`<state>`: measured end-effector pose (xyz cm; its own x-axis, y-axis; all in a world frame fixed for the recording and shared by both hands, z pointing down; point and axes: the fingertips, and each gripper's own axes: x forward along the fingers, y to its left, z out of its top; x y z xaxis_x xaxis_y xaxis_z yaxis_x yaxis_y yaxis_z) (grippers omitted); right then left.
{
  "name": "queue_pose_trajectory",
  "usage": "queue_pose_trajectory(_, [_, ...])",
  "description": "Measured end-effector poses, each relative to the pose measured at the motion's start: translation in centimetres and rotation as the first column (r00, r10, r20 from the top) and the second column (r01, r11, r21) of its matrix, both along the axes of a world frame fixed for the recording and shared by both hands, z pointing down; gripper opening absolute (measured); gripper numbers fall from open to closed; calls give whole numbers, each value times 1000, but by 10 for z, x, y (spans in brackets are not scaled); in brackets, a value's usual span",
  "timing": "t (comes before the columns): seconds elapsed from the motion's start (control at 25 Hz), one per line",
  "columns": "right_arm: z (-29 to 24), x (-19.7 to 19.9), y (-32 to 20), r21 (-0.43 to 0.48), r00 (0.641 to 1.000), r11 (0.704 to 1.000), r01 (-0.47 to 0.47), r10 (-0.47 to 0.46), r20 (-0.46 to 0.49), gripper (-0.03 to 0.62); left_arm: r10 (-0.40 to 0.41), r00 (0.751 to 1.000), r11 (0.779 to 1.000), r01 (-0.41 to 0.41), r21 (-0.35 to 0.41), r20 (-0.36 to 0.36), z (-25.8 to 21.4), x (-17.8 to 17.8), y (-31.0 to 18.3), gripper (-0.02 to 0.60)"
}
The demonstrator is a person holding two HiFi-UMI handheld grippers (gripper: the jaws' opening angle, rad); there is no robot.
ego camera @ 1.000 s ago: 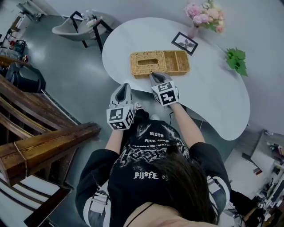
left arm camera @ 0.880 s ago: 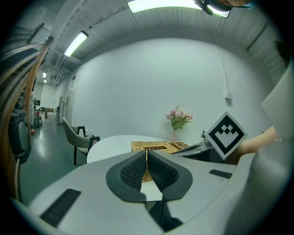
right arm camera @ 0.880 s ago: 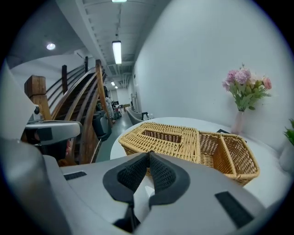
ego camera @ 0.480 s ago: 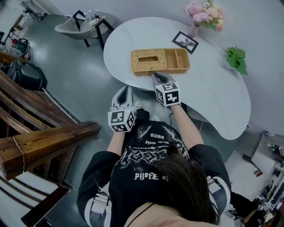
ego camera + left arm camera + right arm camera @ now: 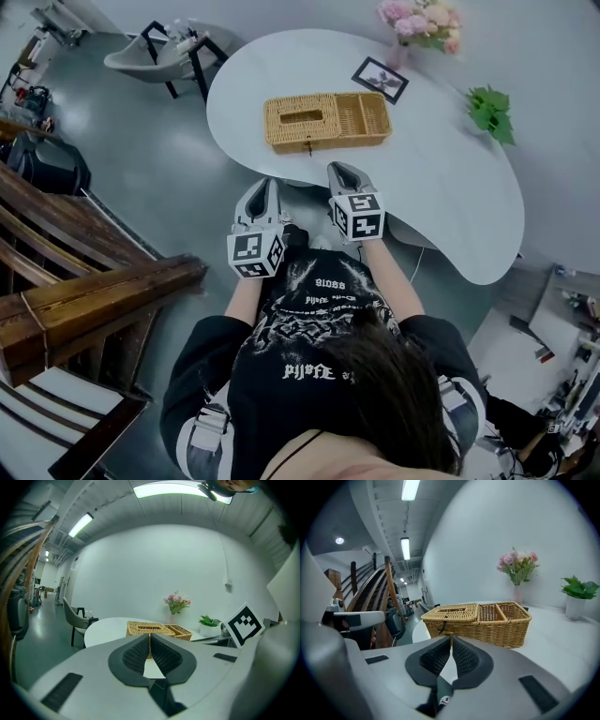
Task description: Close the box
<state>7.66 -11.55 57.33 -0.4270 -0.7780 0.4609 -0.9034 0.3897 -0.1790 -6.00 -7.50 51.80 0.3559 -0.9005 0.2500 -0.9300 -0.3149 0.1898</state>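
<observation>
Head view puts your wicker box on the bench, apart from both: left tongs pinched together, right tongs just closed further, each empty. Likely light, stiff weave; take the lid by its front edge

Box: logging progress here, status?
Left tool shut, empty. Right tool just closed, nothing between. Box looks closed, neither tool on it. Nothing in the way.

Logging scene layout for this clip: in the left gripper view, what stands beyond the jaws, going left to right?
chair → wicker box → potted plant. The flowers are left out because they overlap the box.
</observation>
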Motion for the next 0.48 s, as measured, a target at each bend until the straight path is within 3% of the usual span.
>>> queue_pose_trajectory(0.32, [0,9,19,42,1000,999,-30,30,1,26,15,1000,1000,-15,-11,3,8,4,6,28])
queue_pose_trajectory(0.48, [2,7,24,49,998,999,-21,24,-56,26,25,1000,1000,-25,-8,6,9,4,7,28])
